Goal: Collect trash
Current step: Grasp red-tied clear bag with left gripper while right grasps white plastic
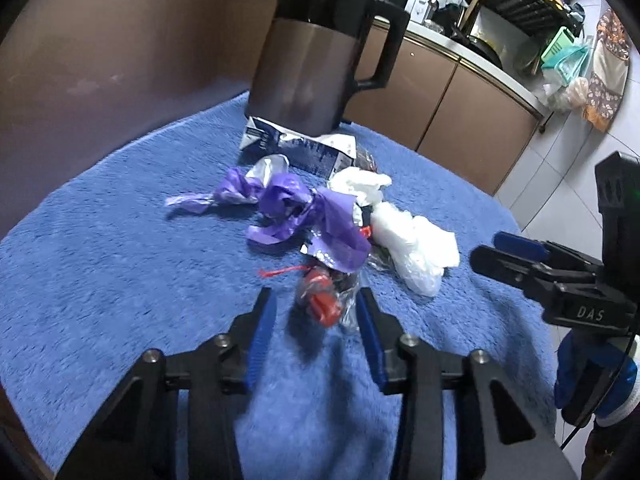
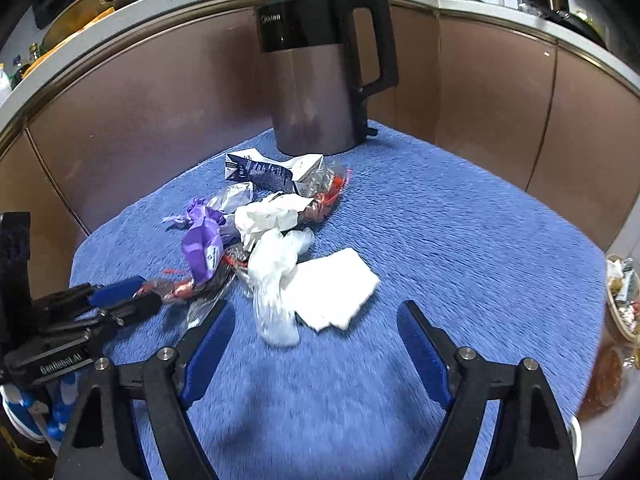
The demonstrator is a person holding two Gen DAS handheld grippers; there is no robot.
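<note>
While jaws gape, red wrapper (image 1: 320, 300) between left hand-held gripper (image 1: 316, 308) fingers.

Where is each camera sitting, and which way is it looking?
Left wrist: on the left gripper, looking along its open fingers at a red wrapper; the right gripper shows at the right edge.
Right wrist: on the right gripper, looking past open fingers at a white napkin; the left gripper shows at the left.
Both see the kettle, the trash and the blue cloth.
</note>
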